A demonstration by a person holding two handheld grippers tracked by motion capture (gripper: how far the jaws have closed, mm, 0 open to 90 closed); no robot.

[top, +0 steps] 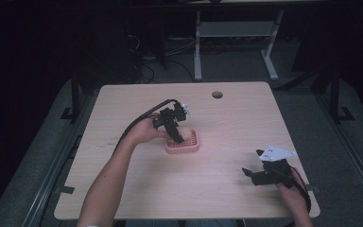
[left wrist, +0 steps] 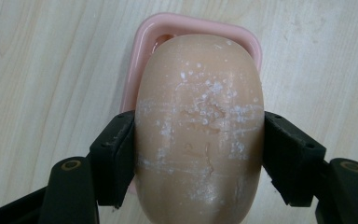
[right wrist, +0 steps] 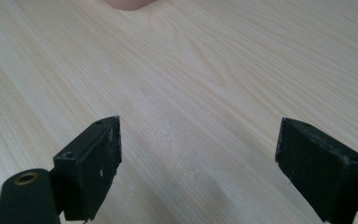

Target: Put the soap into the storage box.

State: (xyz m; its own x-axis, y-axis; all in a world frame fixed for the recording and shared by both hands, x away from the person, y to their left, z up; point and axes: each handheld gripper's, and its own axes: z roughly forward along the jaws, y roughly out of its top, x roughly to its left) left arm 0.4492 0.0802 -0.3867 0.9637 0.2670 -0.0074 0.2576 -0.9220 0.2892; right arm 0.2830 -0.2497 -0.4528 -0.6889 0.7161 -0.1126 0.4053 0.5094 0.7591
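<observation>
The soap bar (left wrist: pixel 199 130), clamped across its short axis by the left gripper (top: pixel 174 135), sits lengthwise directly over the pink soap dish (left wrist: pixel 142 42); the right gripper (top: pixel 255 175) gapes idle, well apart.

- Left gripper (top: pixel 176 138) is down at the pink soap dish (top: pixel 183 142), mid-table, jaws against the pale soap bar (top: pixel 185 133) in it.
- Right gripper (top: pixel 251 174) sits low near the table's (top: pixel 227 123) front right corner, well apart from the dish.
- Grey three-cornered plate (top: pixel 275 152) rides on top.
</observation>
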